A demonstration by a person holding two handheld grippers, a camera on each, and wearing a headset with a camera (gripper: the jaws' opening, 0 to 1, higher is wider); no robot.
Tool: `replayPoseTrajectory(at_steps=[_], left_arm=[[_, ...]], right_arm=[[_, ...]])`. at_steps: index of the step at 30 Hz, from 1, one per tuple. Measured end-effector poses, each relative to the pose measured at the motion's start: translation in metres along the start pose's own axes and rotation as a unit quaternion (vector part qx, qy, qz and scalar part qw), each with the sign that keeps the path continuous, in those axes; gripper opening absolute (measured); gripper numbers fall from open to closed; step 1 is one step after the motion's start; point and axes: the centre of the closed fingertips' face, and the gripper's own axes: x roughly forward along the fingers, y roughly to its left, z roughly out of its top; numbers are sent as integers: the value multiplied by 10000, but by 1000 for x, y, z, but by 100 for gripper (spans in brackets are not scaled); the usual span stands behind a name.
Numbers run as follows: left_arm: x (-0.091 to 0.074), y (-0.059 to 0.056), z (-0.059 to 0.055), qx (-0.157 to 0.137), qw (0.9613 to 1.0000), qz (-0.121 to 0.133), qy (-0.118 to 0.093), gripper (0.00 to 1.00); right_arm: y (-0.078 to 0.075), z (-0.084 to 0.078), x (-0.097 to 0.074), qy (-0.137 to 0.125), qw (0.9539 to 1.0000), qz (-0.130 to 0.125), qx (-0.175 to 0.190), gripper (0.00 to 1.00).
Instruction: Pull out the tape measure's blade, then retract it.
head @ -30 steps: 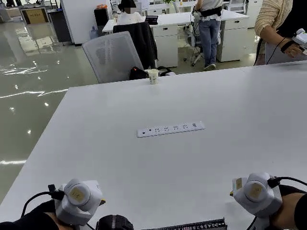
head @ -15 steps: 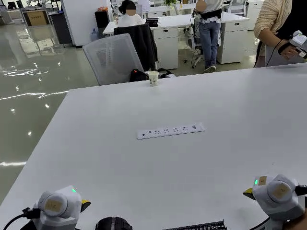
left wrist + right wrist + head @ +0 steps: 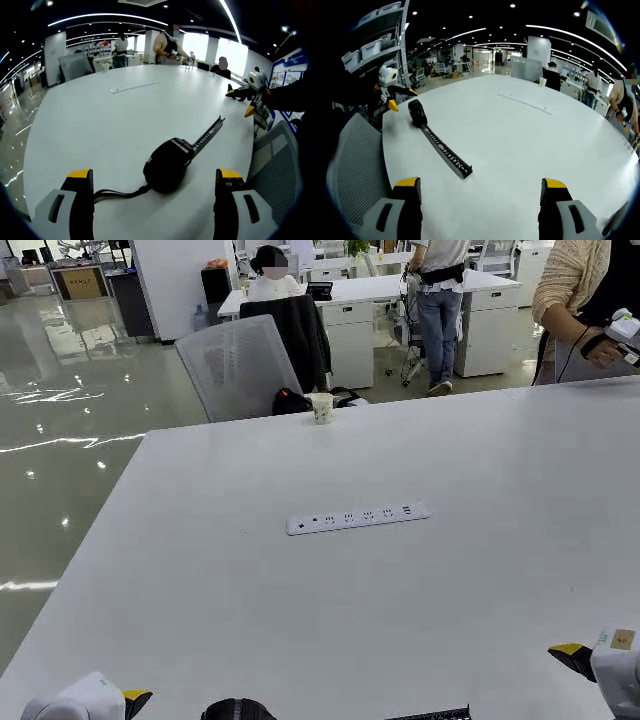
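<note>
My left gripper point(image 3: 154, 174), right gripper point(image 3: 480, 184) drawn back, apart; both wide open, empty. Tape measure point(image 3: 167, 165) lies just ahead of left, blade point(image 3: 445, 149) out toward right, on table point(image 3: 535, 150). Retraction probably next.

Tape measure point(image 3: 167, 165) laid on table point(image 3: 300, 620) at near edge, just ahead of left gripper point(image 3: 154, 174). Blade point(image 3: 207, 136) stretched flat along near edge toward right gripper point(image 3: 481, 186), tip apart from it. Power strip point(image 3: 357, 518) placed mid-table, beyond. Paper cup point(image 3: 321, 407) set at far edge; chair point(image 3: 240, 365) behind it.
</note>
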Motion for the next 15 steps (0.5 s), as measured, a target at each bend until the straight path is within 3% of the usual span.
replayPoseTrajectory(at_steps=[12, 15], left_arm=[[-17, 3, -2, -78, 9991, 199, -369, 99], [-19, 3, -7, -45, 9992, 208, -330, 99]], right_arm=[[3, -22, -20, -126, 9996, -168, 174, 99], [3, -31, -27, -141, 9995, -215, 209, 99]])
